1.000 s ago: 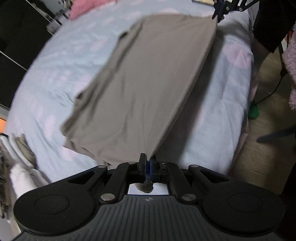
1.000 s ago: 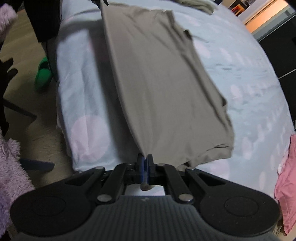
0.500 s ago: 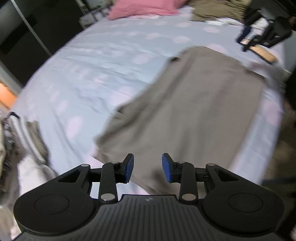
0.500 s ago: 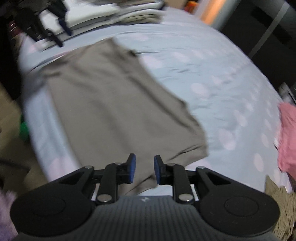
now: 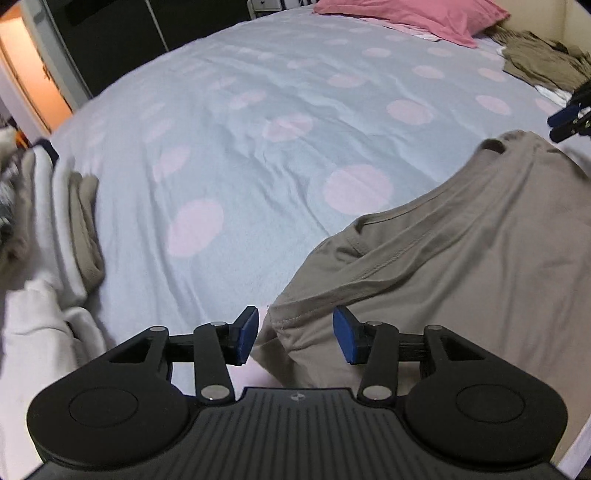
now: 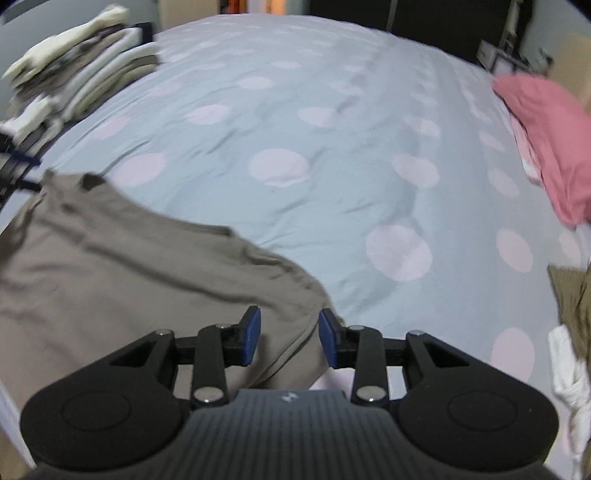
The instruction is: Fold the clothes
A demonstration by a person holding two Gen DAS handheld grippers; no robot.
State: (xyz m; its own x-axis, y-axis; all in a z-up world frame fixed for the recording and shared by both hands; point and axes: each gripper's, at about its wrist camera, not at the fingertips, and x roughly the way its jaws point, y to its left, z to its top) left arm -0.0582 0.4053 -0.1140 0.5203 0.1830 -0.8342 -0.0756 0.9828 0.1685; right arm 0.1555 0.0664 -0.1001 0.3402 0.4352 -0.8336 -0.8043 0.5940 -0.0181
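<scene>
Above the near edge of the tan shirt, the left claw hangs with its blue pads spread; its jaws have just been opening, and a hemmed corner of the shirt lies below the gap, touched by neither pad. The right claw is spread in the same way over the shirt's opposite end, its jaws also just opened, with a fold of cloth beneath the gap and nothing pinched. The shirt lies flat on the bed, at the edge nearest both claws, its neckline turned toward the middle of the bed. The bed wears a pale blue cover with pink dots. To the left of the shirt, in the left wrist view, sits a stack of folded white and tan clothes. Beyond the shirt, at the far end of the bed, lies a pink pillow, and beside it a rumpled olive garment.
</scene>
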